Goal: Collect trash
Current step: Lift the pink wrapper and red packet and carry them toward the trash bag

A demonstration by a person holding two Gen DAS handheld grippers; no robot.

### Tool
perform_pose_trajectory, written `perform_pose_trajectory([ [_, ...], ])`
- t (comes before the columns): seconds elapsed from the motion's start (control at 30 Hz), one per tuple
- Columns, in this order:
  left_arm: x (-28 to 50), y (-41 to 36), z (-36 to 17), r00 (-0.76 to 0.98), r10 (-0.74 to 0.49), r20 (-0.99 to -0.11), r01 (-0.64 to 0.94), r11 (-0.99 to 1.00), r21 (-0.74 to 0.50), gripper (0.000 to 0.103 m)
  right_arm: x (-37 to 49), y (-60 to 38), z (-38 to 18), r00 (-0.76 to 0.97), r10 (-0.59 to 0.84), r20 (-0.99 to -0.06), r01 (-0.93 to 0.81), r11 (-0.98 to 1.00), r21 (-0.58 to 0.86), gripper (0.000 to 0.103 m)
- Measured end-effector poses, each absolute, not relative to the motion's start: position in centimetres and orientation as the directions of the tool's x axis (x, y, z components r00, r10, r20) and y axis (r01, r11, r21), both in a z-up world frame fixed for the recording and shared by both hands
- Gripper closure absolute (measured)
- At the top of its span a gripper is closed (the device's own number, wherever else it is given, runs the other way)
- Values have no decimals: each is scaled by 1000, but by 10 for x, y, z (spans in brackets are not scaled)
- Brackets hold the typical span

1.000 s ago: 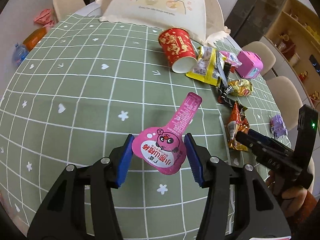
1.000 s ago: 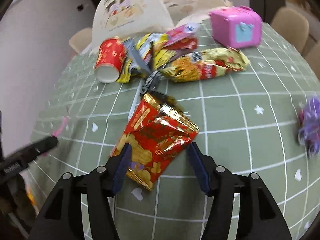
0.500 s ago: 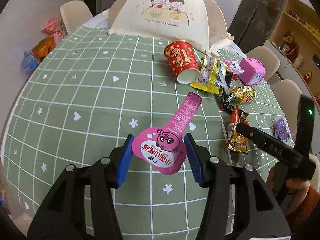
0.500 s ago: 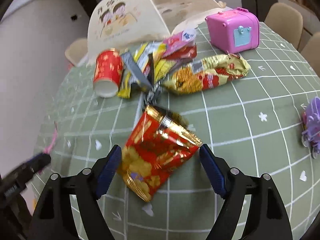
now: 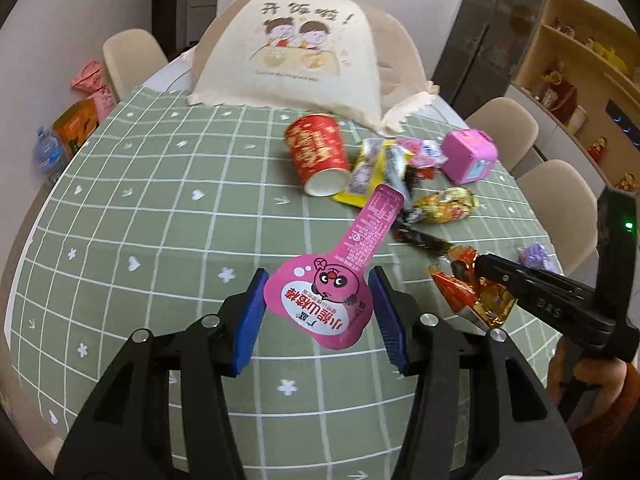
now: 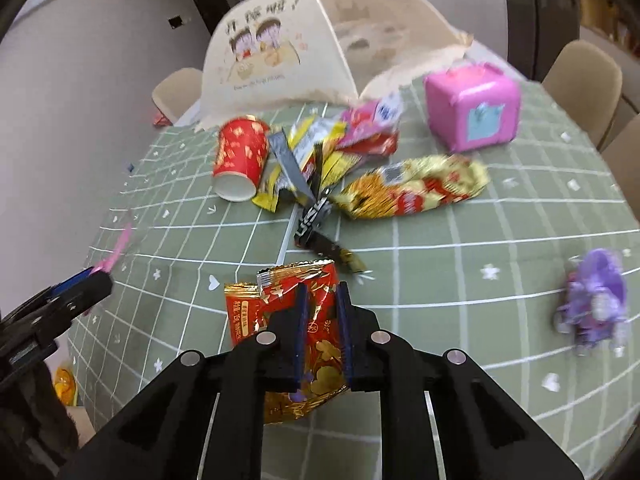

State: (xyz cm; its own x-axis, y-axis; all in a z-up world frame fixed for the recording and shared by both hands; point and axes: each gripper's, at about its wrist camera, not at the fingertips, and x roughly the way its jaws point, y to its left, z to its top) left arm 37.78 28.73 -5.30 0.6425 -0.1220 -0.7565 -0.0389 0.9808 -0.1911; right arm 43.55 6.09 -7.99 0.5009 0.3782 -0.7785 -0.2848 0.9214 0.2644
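My left gripper [image 5: 318, 312] clamps the round end of a pink spoon-shaped wrapper [image 5: 332, 292], lifted over the green checked tablecloth [image 5: 160, 240]. My right gripper [image 6: 322, 328] pinches a crumpled red-gold snack packet [image 6: 316, 344] between nearly closed pads, above the cloth.

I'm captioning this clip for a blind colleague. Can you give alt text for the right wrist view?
The right claw is shut on a red and gold foil snack wrapper above a green checked tablecloth. Beyond lie more wrappers, a tipped red paper cup and a pink toy box.
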Motion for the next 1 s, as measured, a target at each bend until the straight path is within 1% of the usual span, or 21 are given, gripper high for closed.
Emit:
perform_pose_trajectory([
  [0.33,359,233,-29,668,-183,-721,54,979,-198,54,390,3,-37,595,328,-734,-252,943,217,88],
  [0.63,336,169,5,703,-240,-669,159,971,-181,54,340,-68,4,700,267,-663,-189,964,188,88],
  [0.77,325,135,17,704,-281,-652,218,960,-178,54,309,-103,22,747,223,-626,-145,974,174,88],
  [1.0,300,58,26,667,-386,-637,354,917,-184,54,251,-170,35,799,121,-590,-38,988,152,88],
])
